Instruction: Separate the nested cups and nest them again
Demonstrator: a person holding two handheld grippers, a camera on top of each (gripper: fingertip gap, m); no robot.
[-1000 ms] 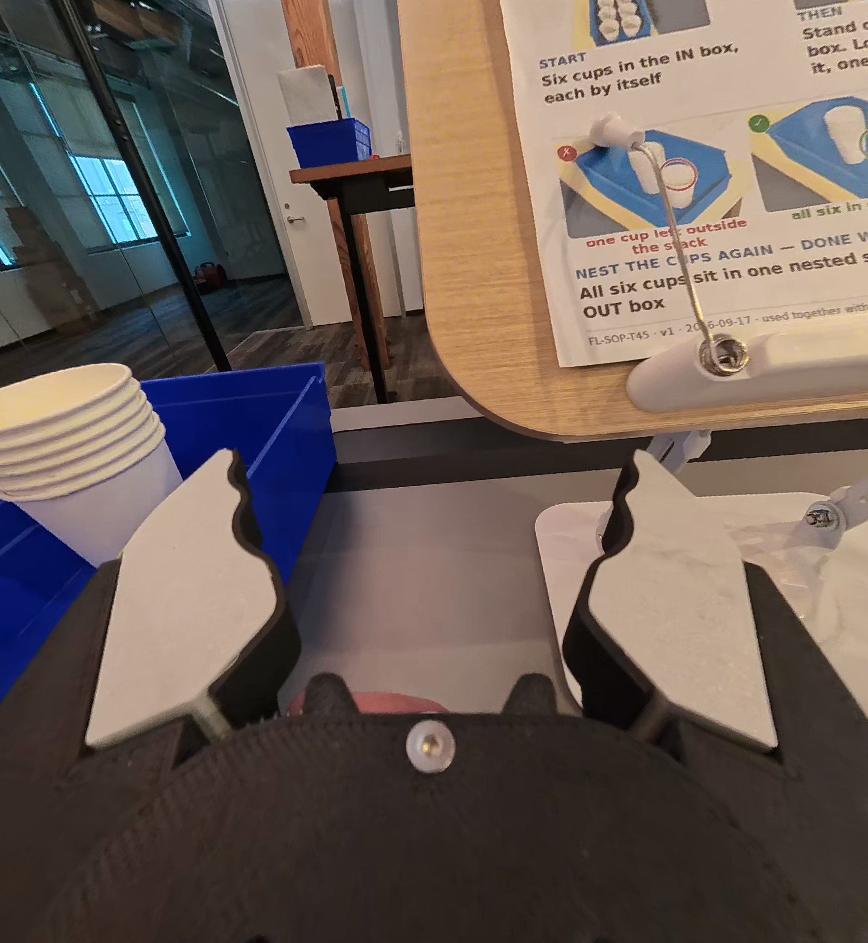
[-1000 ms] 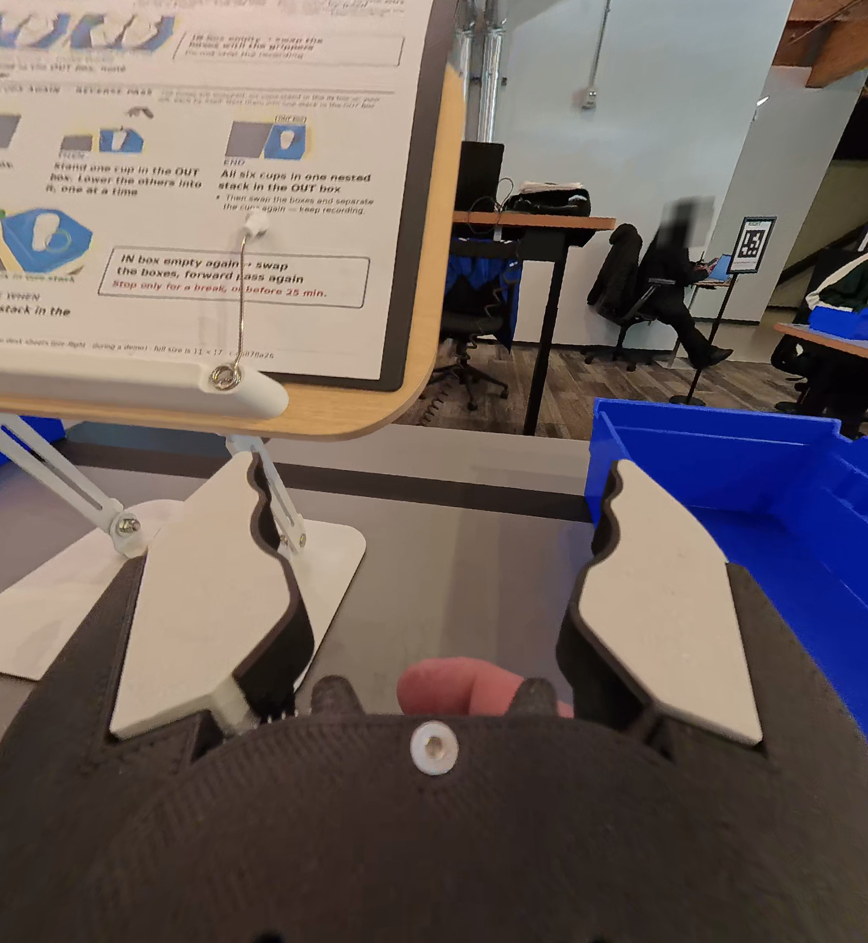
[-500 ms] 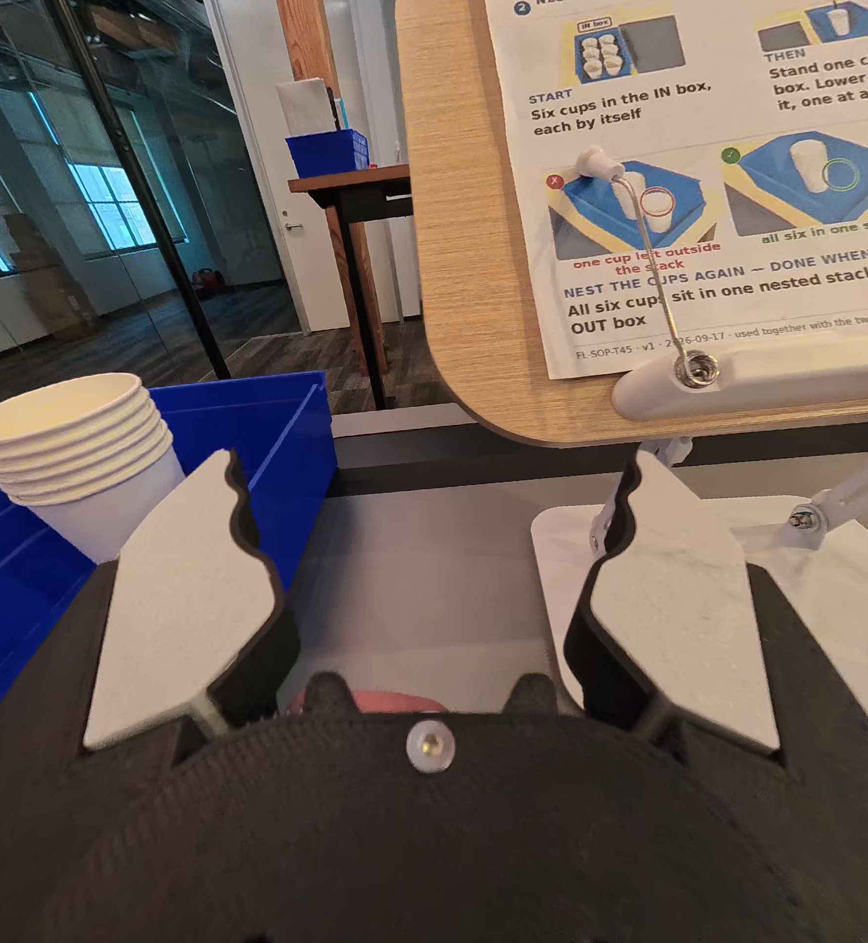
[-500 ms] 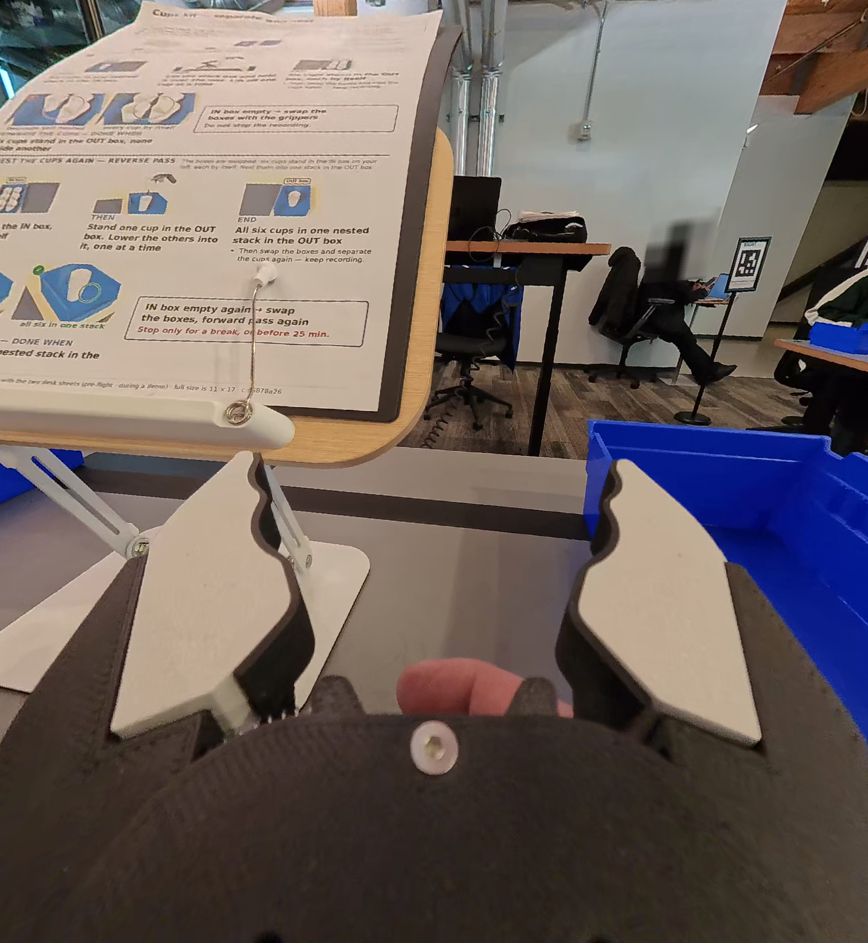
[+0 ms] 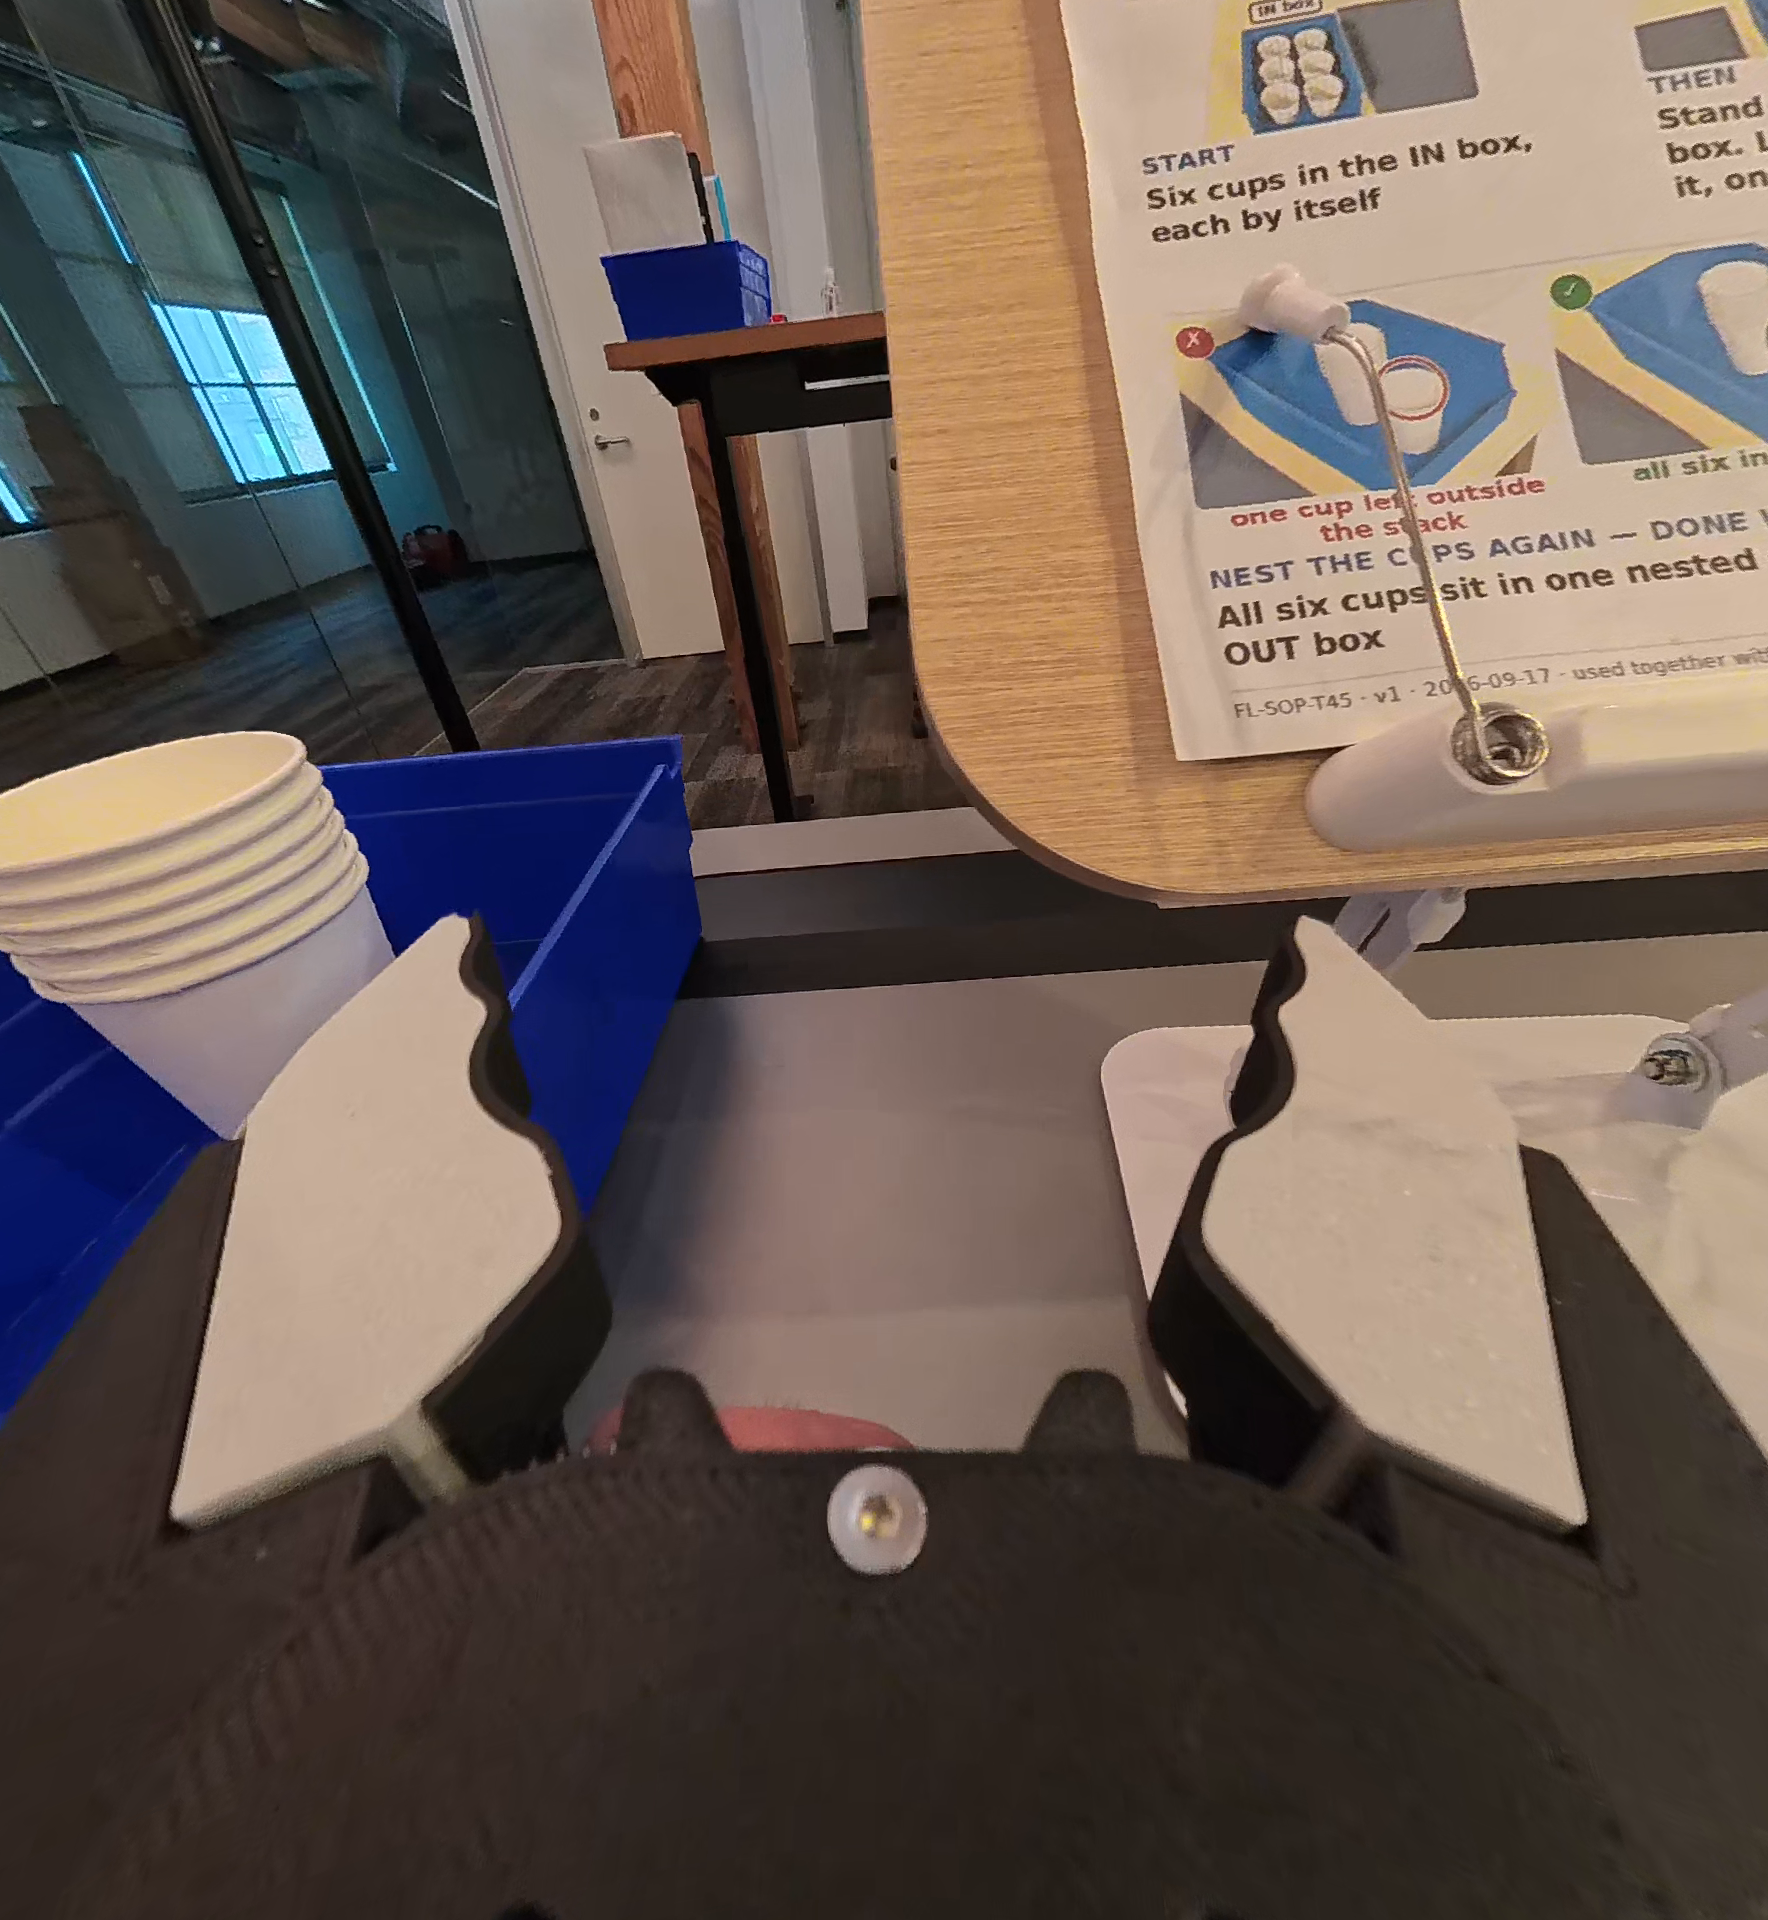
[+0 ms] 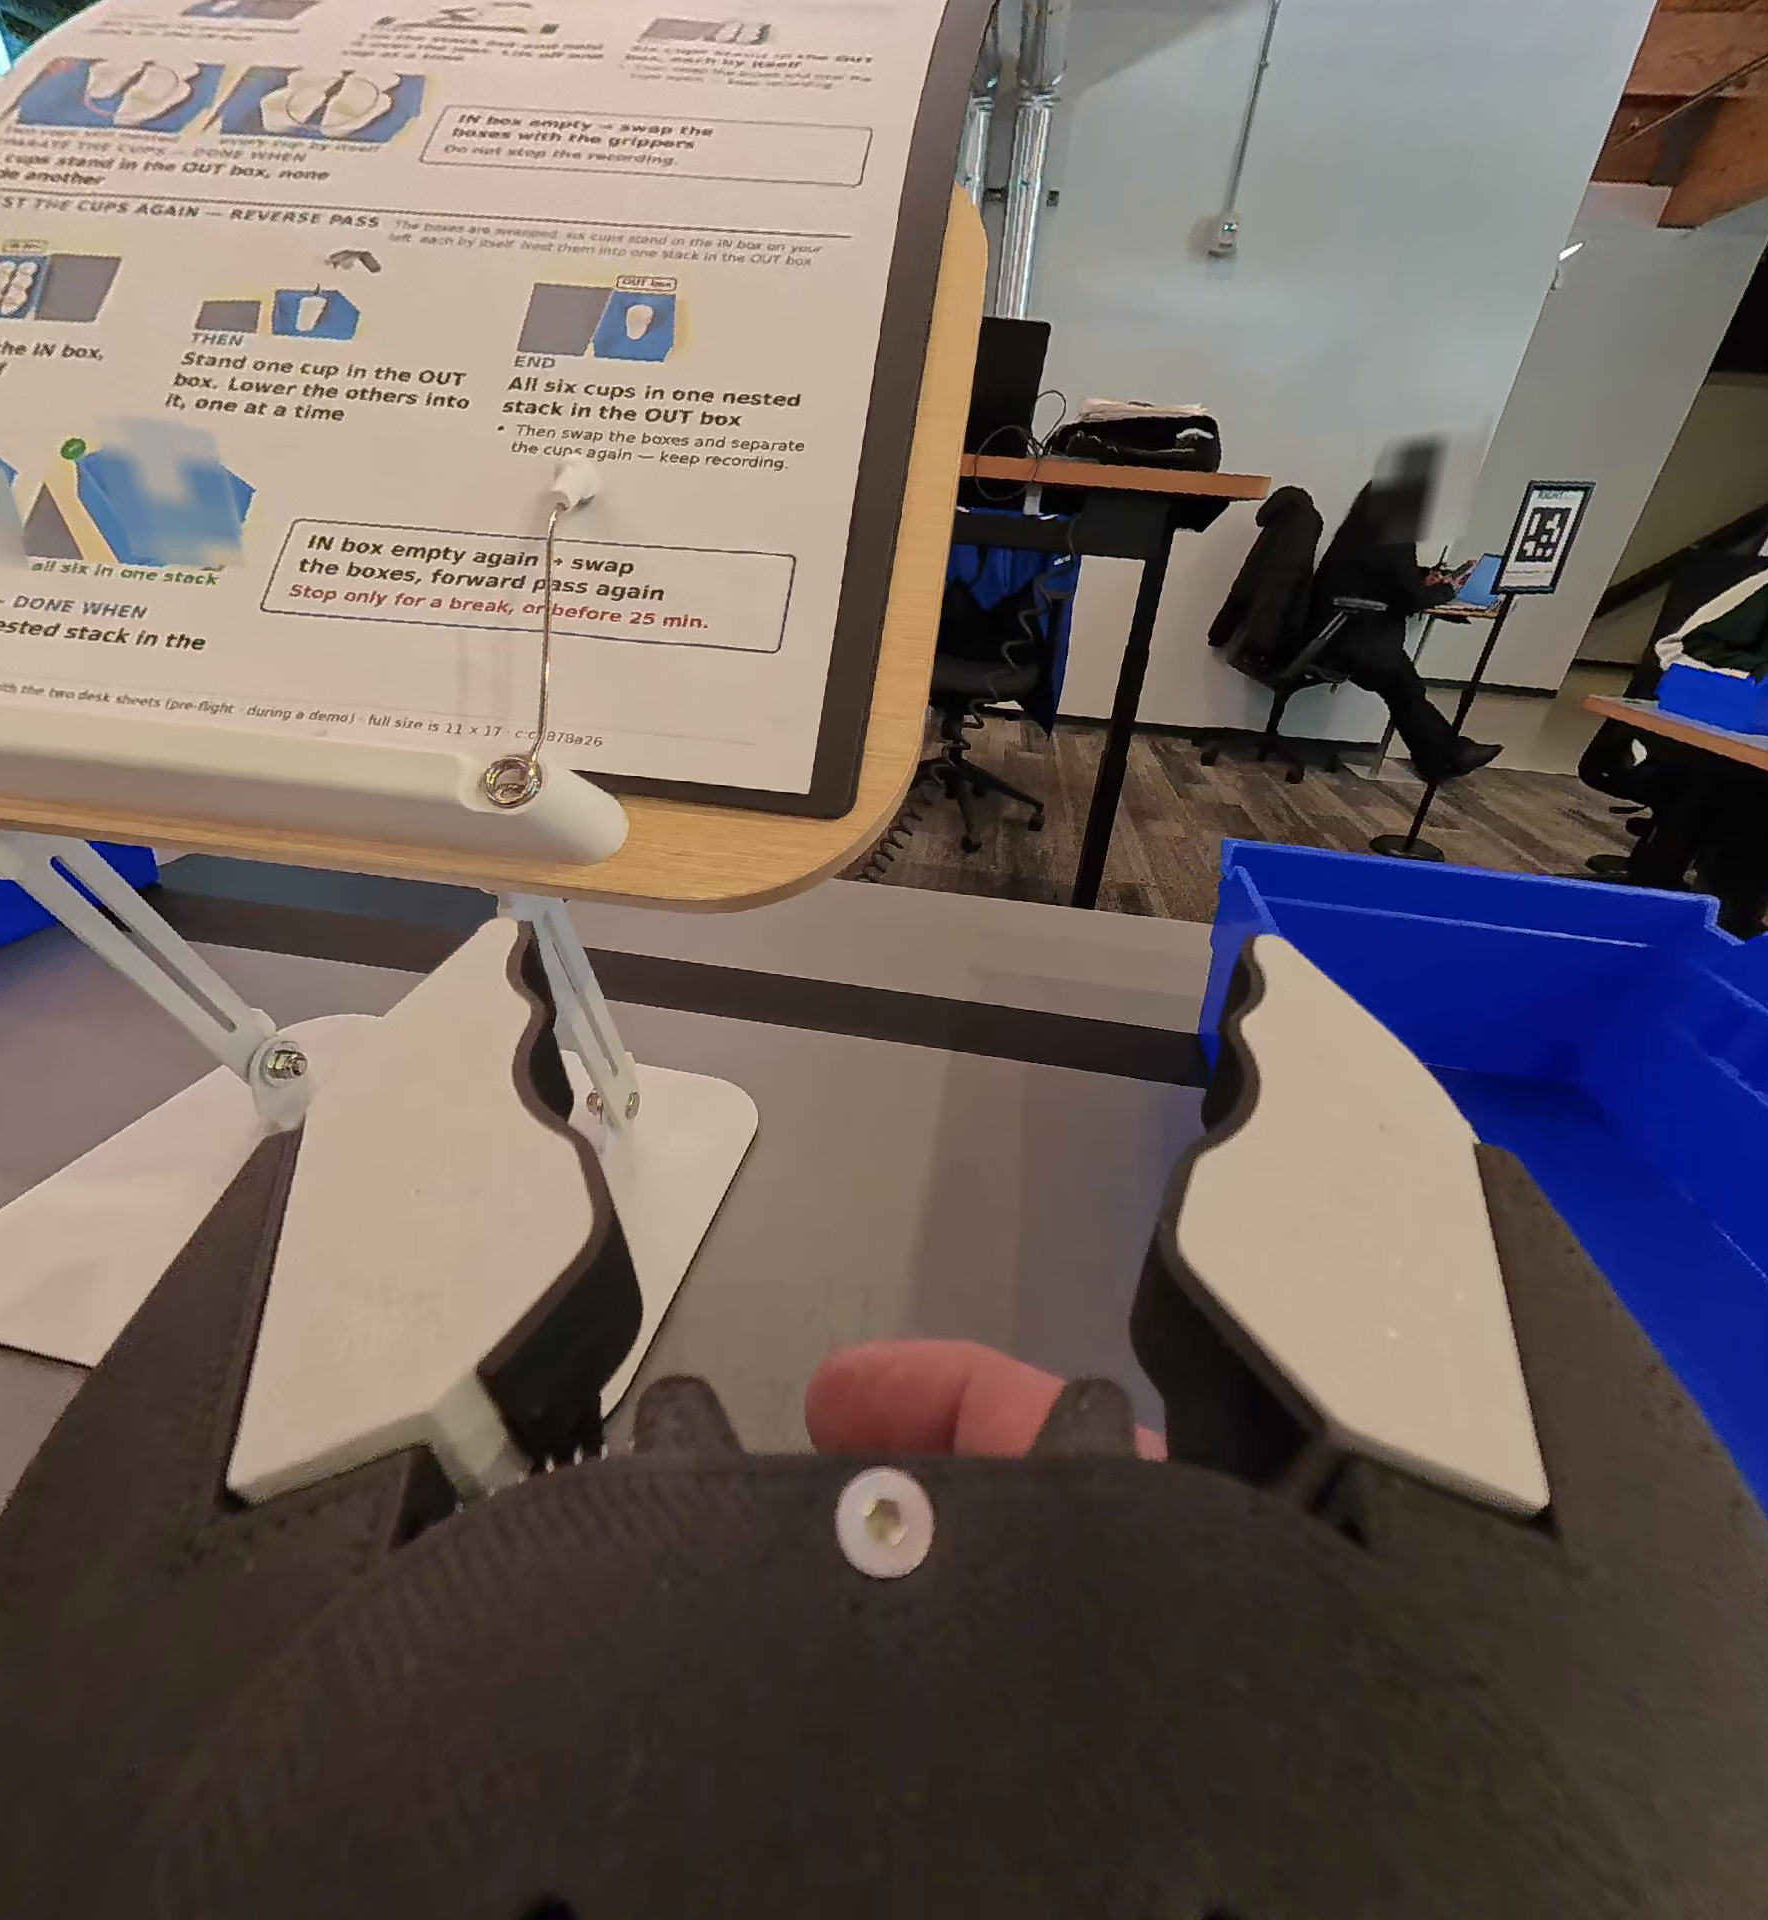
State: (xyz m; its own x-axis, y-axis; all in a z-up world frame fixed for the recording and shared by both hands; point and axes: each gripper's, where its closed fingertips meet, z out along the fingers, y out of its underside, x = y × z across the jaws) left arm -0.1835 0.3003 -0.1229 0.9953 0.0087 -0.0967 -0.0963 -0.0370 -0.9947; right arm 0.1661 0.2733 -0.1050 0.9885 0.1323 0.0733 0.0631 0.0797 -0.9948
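1. Grey table [image 5: 859,1143], wooden document stand [image 5: 994,520] with instruction sheet [image 6: 444,416] at centre.
2. Blue bin [image 5: 506,883] on left holds the nested stack of white paper cups [image 5: 163,894], upright.
3. Second blue bin [image 6: 1586,1039] on right.
4. Left gripper [image 5: 885,935]: jaws wide, holding nothing.
5. Right gripper [image 6: 885,935]: jaws wide, holding nothing.

Nested cups [image 5: 147,894] in the left bin [image 5: 506,862]; stand [image 6: 423,831] between it and right bin [image 6: 1586,997].

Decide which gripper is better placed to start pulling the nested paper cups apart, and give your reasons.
Probably the left gripper: the stack of white paper cups stands in the blue bin beside its open fingers. The right wrist view shows no cups.
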